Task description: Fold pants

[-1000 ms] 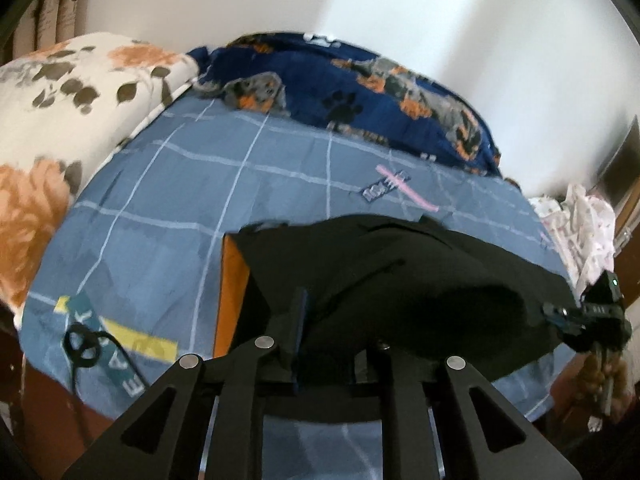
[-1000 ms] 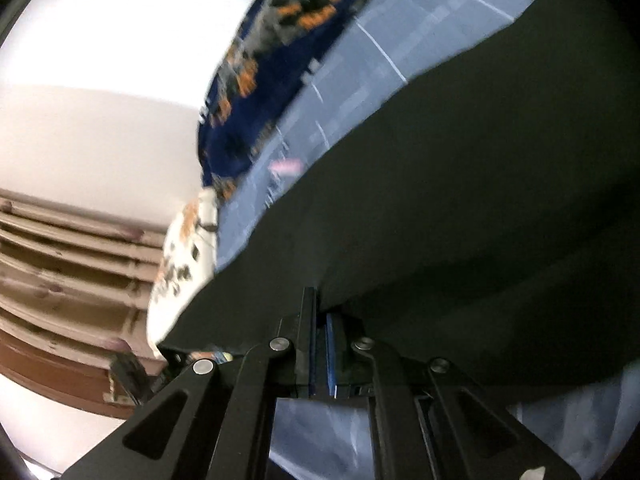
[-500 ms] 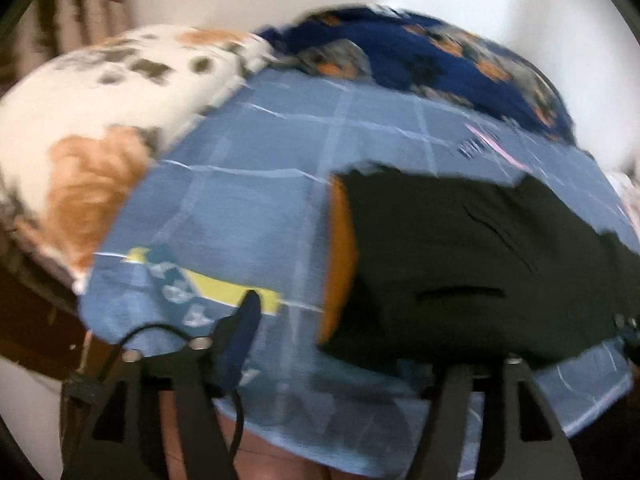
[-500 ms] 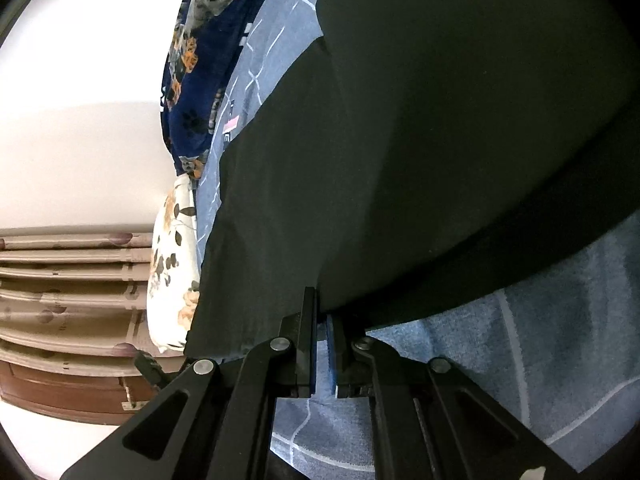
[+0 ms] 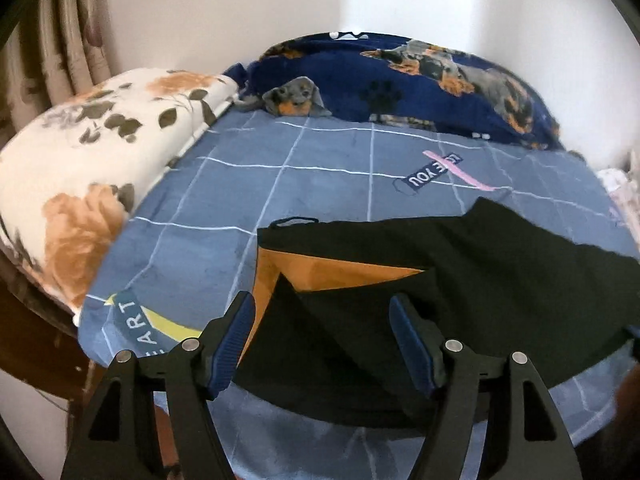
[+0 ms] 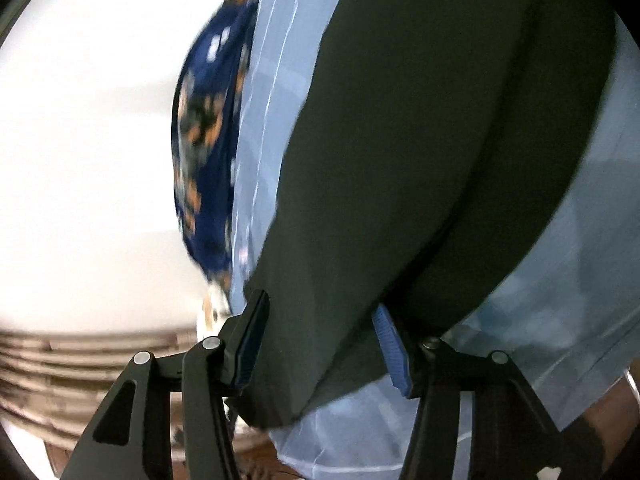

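Black fabric pants (image 5: 460,280) with orange lining lie on the blue checked bedsheet (image 5: 248,196), lower frame, between both grippers' just-spread, releasing fingers (image 5: 236,332).

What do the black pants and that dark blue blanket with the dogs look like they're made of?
The black pants look like a smooth, matte woven fabric, possibly cotton or a synthetic; they lie flat with soft folds and show an orange lining. The dog blanket looks like plush fleece: its surface is fuzzy with soft, slightly blurred print edges.
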Available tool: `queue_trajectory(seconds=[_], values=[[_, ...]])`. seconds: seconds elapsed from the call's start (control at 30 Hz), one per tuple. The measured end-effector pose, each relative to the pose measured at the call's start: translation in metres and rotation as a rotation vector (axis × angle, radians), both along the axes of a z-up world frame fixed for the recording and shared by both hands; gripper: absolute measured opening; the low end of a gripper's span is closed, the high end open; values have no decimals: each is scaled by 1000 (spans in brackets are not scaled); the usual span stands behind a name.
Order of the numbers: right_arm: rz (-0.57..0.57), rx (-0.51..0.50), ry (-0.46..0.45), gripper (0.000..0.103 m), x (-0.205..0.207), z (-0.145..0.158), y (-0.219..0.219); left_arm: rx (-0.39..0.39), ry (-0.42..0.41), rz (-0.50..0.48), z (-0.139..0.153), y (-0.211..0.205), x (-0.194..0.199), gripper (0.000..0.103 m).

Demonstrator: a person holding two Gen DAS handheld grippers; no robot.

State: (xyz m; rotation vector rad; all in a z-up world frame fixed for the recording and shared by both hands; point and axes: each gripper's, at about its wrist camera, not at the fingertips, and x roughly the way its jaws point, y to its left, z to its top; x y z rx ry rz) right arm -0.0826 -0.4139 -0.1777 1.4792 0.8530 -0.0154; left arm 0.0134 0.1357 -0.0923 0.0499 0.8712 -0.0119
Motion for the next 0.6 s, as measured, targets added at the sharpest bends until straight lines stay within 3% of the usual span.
queue_trajectory(seconds=[0.07,0.1,0.13,0.23,0.37,0.4,0.43,0.47,0.5,0.6], values=[[-76,2,-3,52,-8,-3,-34,101,-67,71,4,0,-5,72],[-97,-1,-2,52,-10,-5,-44,159,-90,136,6,5,-6,80],[-129,-6,-1,52,-14,-6,-59,167,-90,172,6,12,-5,83],[-208,-9,-17,52,-23,-6,-83,106,-81,293,11,51,-6,84],[-170,-42,-22,49,-14,-6,-80,65,-97,400,23,95,-11,84],[-156,-47,-21,38,-10,-7,-79,61,-105,416,29,106,-12,84],[-135,-57,-11,21,-8,-9,-77,55,-111,421,33,112,-15,84],[-110,-74,4,13,-6,-9,-75,36,-114,420,38,120,-16,84],[-86,-97,20,8,-4,-9,-72,17,-116,412,41,125,-18,84],[-43,-158,46,7,-3,-4,-63,-27,-93,377,45,137,-21,84]])
